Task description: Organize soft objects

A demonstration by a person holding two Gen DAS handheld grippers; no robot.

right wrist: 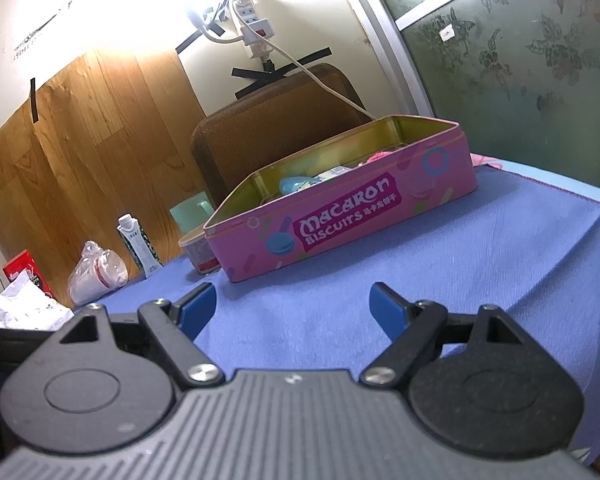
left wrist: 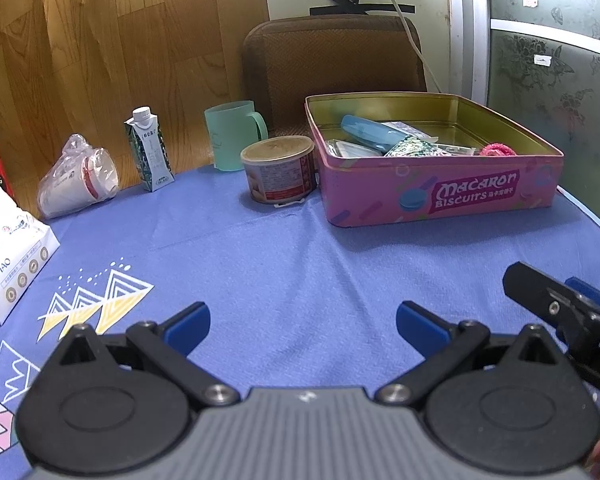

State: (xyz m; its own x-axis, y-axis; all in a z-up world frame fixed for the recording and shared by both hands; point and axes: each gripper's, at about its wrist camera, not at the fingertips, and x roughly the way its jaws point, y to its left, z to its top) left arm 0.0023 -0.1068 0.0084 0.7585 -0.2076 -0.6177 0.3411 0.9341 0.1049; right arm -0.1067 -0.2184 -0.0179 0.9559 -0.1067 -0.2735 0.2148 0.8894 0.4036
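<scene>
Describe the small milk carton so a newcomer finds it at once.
Start at the pink Macaron Biscuits tin on the blue tablecloth. Go left past the round can and green mug. The milk carton stands upright, the only one with a white screw cap.

Blue-clothed table [left wrist: 284, 264] bears pink tin [left wrist: 440, 196], can [left wrist: 278, 170], carton [left wrist: 150, 156], perhaps bagged cups [left wrist: 78, 178].

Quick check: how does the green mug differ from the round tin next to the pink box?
The green mug is taller, translucent, open-topped and has a handle; the round tin is squat, opaque, labelled and has no handle. The mug stands behind; the tin sits nearer, close beside the pink box. Both stand upright on the blue cloth.
</scene>
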